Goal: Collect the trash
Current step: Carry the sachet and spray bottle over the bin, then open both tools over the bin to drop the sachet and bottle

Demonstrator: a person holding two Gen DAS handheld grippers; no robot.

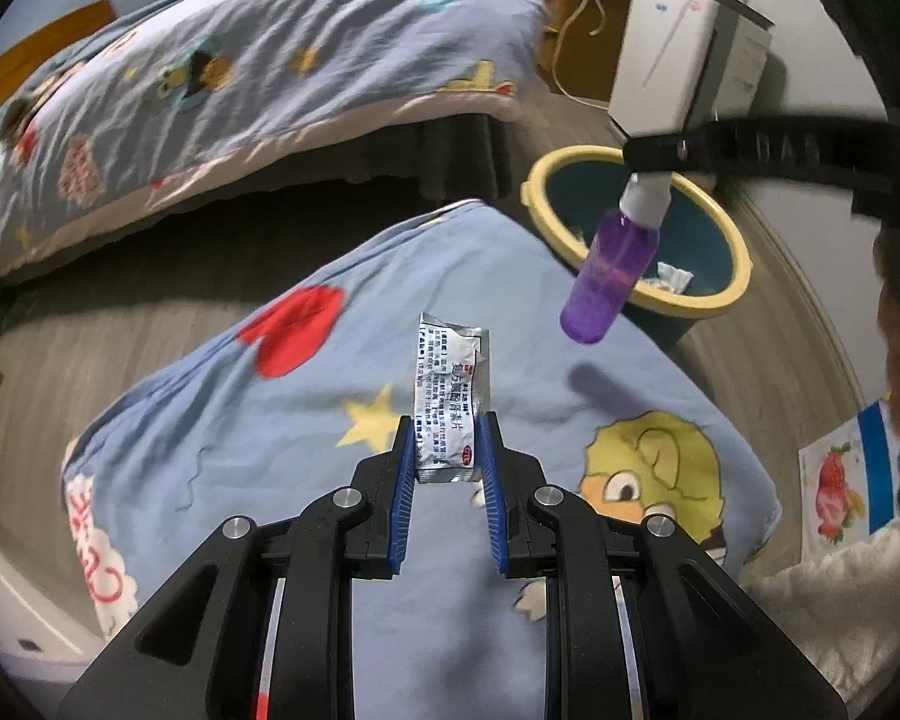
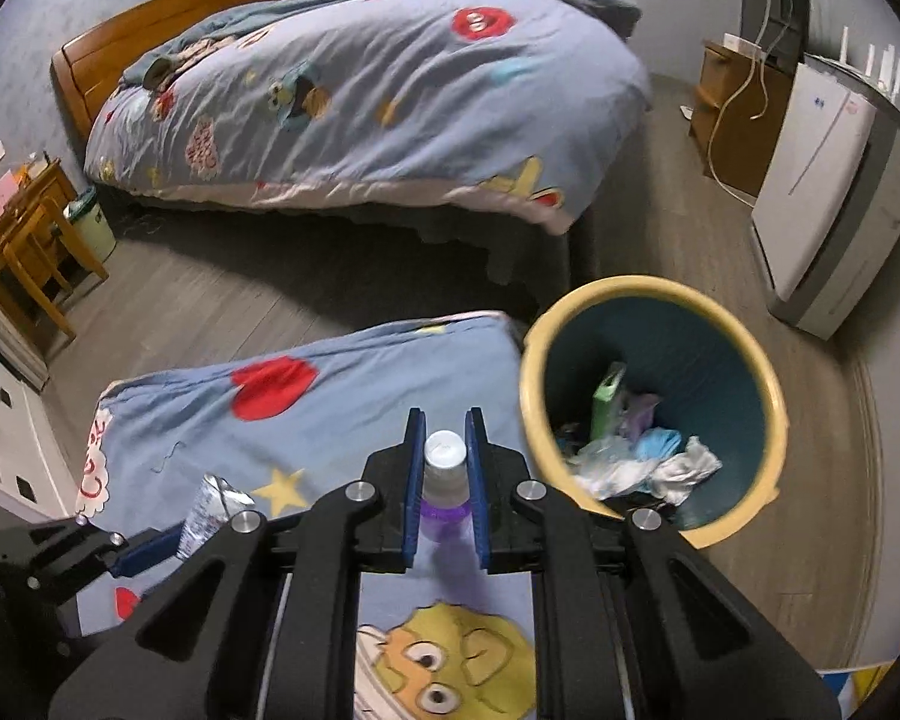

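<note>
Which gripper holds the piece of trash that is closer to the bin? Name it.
The right gripper: its purple bottle hangs by the cap just before the bin's rim, whereas the left gripper's silver sachet is over the blanket.

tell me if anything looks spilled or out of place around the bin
Nothing spilled. The bin stands upright on the floor with trash inside. The purple bottle hangs neck-up in the right gripper, and the foil packet is pinched in the left gripper, both over the blanket.
</note>
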